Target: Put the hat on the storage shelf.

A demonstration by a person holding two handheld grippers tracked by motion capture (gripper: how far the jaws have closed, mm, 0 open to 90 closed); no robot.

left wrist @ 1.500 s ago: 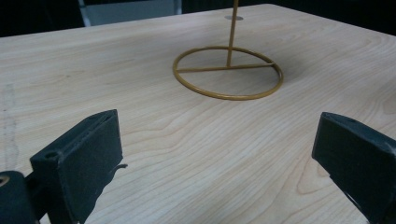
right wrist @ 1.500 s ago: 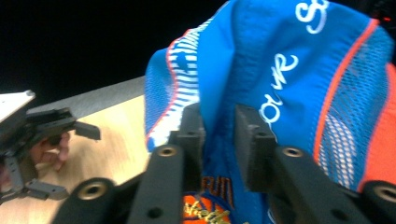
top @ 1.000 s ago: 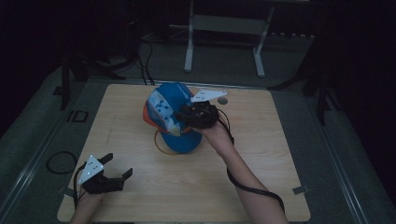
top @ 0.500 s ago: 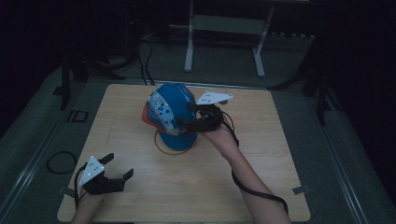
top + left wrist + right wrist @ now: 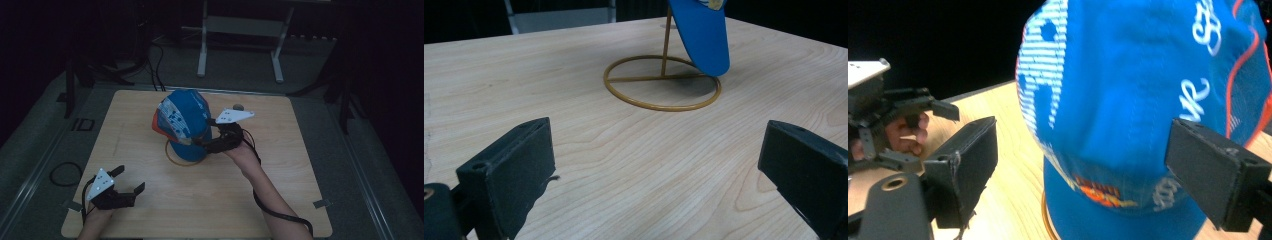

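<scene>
Right gripper view: right gripper [image 5: 1083,175] jaws just opened wide beside blue cap [image 5: 1143,100], seemingly untouching; left gripper [image 5: 659,170] wide, empty.

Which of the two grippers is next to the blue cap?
The right gripper: its open fingers flank the blue cap. The left gripper waits far away, near the table's front corner.

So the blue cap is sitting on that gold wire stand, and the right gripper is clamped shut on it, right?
Not quite. The blue cap does sit on the gold wire stand, but the right gripper is not clamped on it. Its jaws have just been opening, and the right gripper view shows both pads standing apart from the cap, which hangs beyond them.
</scene>
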